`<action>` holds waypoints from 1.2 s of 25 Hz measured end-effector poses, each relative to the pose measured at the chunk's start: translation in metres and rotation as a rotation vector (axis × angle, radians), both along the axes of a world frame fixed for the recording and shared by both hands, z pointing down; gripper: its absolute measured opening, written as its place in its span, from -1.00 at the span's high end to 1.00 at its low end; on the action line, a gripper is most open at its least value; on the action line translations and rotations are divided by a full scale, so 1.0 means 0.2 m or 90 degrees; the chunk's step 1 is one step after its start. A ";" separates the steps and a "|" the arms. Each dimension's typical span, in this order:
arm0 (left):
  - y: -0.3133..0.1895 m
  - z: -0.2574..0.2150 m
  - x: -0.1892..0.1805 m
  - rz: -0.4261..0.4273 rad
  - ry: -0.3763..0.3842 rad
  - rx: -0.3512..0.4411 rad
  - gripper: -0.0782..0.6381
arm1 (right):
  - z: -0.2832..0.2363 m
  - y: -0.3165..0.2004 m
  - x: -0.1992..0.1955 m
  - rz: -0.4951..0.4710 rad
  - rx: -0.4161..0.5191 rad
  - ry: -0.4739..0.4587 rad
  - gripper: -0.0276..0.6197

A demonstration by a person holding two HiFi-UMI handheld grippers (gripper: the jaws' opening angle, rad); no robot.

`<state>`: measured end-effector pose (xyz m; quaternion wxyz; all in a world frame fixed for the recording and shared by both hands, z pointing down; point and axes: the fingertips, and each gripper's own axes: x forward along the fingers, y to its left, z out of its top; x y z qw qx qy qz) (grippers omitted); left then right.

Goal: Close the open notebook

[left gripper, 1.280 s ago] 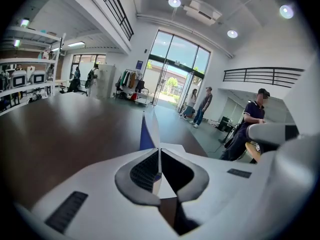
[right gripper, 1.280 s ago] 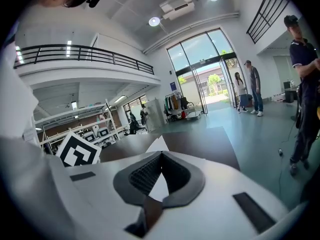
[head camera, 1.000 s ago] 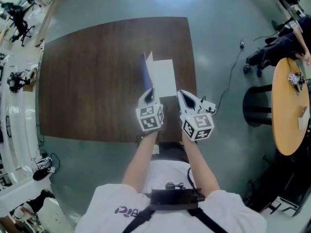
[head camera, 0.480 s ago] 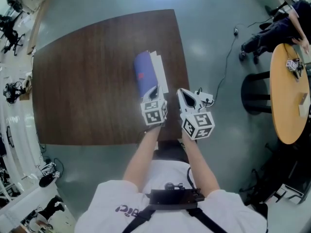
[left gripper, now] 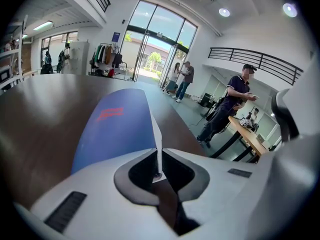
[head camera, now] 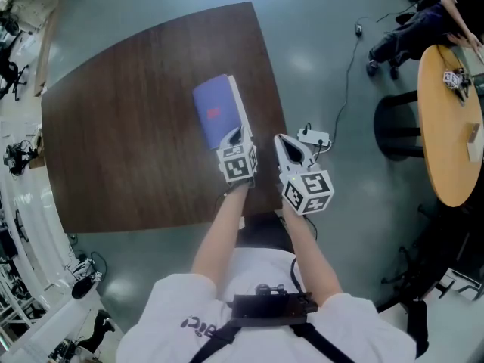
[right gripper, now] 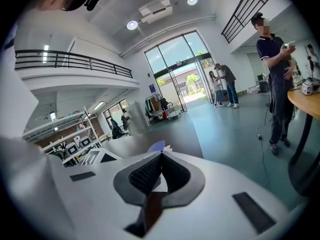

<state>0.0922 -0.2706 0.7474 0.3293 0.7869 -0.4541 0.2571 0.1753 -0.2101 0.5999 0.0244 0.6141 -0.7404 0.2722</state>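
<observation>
The notebook [head camera: 215,112] lies on the dark wooden table [head camera: 128,142] near its right edge. Its blue cover with a red mark faces up, and a strip of white pages [head camera: 242,110] shows along the right side. My left gripper [head camera: 236,136] is shut on the near edge of the cover. In the left gripper view that thin edge stands between the jaws of the left gripper [left gripper: 159,156], with the notebook's blue cover [left gripper: 115,129] sloping away to the left. My right gripper [head camera: 281,142] hangs just off the table's right edge, shut and holding nothing. A corner of the notebook [right gripper: 157,146] peeks past the right gripper [right gripper: 162,154].
A white power strip [head camera: 311,136] with a cable lies on the floor right of the table. A black stool [head camera: 397,134] and a round light wooden table [head camera: 454,112] stand further right. A person in a dark shirt [left gripper: 235,99] stands nearby, and others are by the glass doors.
The blue cover has swung from standing upright down over the white pages. My left gripper has come down with it. The right gripper drifted slightly.
</observation>
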 end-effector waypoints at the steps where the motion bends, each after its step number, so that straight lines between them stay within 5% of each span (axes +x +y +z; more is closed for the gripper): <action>1: 0.00 0.01 0.01 0.002 -0.003 -0.003 0.71 | 0.00 0.00 0.01 0.001 0.001 -0.002 0.91; 16: 0.04 -0.06 0.04 0.021 0.028 -0.002 0.71 | -0.04 0.05 0.00 -0.001 0.031 -0.025 0.91; 30: 0.08 -0.89 -0.27 -0.005 0.116 0.197 0.71 | -0.54 0.08 -0.32 -0.099 0.165 0.036 0.91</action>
